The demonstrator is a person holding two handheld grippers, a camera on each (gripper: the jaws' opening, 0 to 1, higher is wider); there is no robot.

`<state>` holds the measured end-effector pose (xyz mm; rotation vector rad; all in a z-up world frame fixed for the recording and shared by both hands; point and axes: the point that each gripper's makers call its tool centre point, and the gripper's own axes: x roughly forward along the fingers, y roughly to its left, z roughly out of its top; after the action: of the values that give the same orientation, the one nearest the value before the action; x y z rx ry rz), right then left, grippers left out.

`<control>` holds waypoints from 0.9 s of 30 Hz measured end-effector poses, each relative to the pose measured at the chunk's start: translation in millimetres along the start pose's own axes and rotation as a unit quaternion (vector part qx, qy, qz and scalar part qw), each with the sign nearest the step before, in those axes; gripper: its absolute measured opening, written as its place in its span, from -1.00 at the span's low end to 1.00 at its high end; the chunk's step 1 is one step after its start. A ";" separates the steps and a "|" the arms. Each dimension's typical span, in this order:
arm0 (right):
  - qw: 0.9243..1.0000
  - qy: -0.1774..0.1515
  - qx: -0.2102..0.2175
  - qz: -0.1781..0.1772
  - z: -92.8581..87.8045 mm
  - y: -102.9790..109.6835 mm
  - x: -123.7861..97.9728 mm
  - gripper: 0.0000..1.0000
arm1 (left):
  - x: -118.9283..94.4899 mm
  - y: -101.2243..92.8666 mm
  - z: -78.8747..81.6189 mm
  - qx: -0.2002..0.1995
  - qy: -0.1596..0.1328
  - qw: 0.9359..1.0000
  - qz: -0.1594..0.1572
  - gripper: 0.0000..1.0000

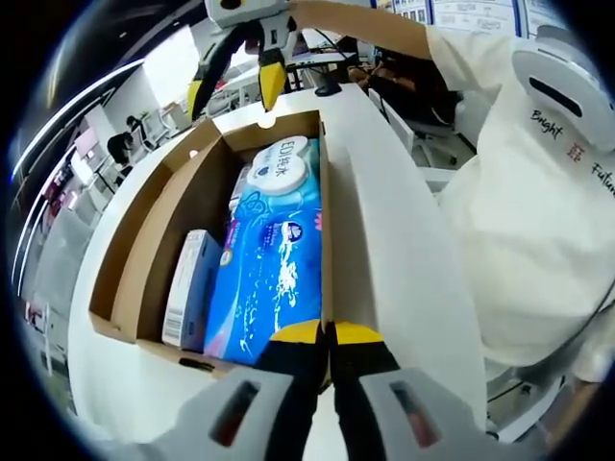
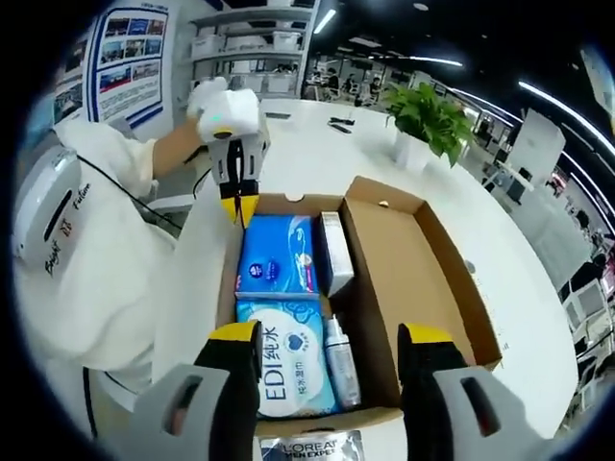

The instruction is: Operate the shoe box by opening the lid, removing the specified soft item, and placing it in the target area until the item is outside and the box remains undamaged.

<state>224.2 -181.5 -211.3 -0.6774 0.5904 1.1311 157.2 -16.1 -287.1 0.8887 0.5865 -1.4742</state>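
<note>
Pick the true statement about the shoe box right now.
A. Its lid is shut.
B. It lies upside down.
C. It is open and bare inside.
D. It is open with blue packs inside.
D: the shoe box stands open on the table, lid folded back, with blue wipe packs lying inside.

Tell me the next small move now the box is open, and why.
Probably lower the open right tool onto the blue wipes pack: the shoe box lid is folded back, the soft pack lies exposed, and the shut left tool sits at the box edge.
</note>
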 end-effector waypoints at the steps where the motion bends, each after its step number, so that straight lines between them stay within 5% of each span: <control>1: 1.000 0.002 0.001 0.002 -0.7 -0.5 2.2 0.16 | 0.0 0.1 0.0 0.000 0.000 1.000 0.000 -0.96; 5: 0.999 0.034 -0.011 0.035 -11.4 8.6 12.6 0.17 | -0.2 0.3 -0.1 0.001 -0.001 1.000 0.001 -0.96; 10: 0.999 0.022 0.001 0.044 -6.0 8.5 20.4 0.20 | -0.1 0.6 -0.2 0.001 -0.001 1.000 0.001 -0.96; 17: 0.993 0.090 -0.003 0.081 -21.5 20.7 39.4 0.31 | 0.3 0.7 -0.4 -0.002 0.000 1.000 0.002 -0.96; 27: 0.984 0.135 0.007 0.115 -35.4 33.2 52.9 0.30 | 0.2 0.7 -0.1 0.000 -0.002 1.000 0.002 -0.96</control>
<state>206.6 -166.6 -279.3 -0.7704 0.9248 1.2576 157.9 -16.2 -287.2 0.8867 0.5806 -1.4721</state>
